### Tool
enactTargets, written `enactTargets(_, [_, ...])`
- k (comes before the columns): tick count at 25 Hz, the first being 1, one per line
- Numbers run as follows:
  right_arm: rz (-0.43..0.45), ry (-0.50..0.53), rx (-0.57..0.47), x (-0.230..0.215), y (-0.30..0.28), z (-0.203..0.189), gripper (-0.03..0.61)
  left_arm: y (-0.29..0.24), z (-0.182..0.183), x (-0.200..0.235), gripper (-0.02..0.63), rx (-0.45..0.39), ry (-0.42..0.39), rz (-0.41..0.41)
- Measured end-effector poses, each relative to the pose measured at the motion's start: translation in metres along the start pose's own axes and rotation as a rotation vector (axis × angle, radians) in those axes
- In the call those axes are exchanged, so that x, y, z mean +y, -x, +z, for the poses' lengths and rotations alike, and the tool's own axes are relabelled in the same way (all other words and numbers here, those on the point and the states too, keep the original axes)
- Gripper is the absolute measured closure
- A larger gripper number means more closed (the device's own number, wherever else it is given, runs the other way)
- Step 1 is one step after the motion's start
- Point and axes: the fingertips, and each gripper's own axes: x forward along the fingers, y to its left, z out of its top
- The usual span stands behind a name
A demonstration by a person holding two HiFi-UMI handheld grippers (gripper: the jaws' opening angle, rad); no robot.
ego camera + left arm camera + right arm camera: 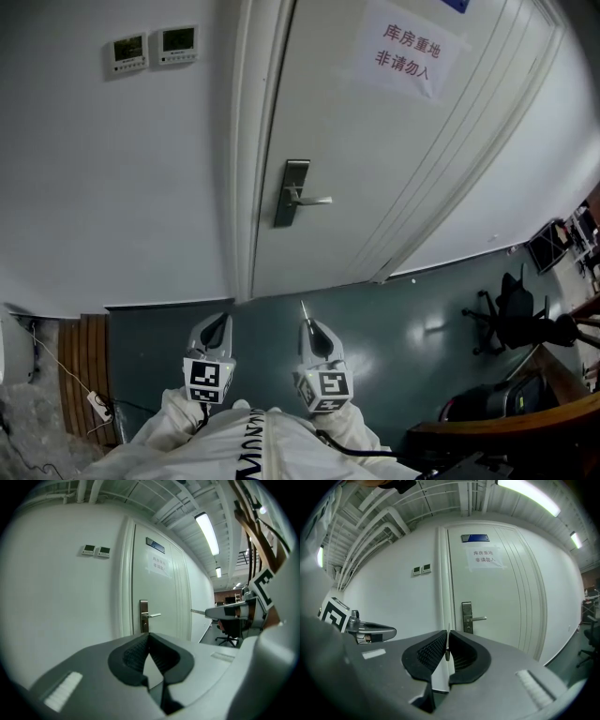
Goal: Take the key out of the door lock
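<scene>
Key (447, 653) was pinched upright in the closed jaws of the right hand-held gripper (447, 632), well apart from the door's lock plate (292, 192), while the left hand-held gripper (149, 633) was closed tip to tip.

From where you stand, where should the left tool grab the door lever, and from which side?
Likely the straight bar of the door lever, toward its free right end, away from the lock plate. Come straight in from the front with the left tool rolled to close from above and below: the bar runs level and stands off the door.
</scene>
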Motion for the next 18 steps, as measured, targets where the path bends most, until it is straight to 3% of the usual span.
enactTargets(18, [0.031, -0.026, -0.016, -0.020, -0.008, 0.002, 0.554, -0.016, 0.006, -0.020, 0.614, 0.011, -0.039, 0.014])
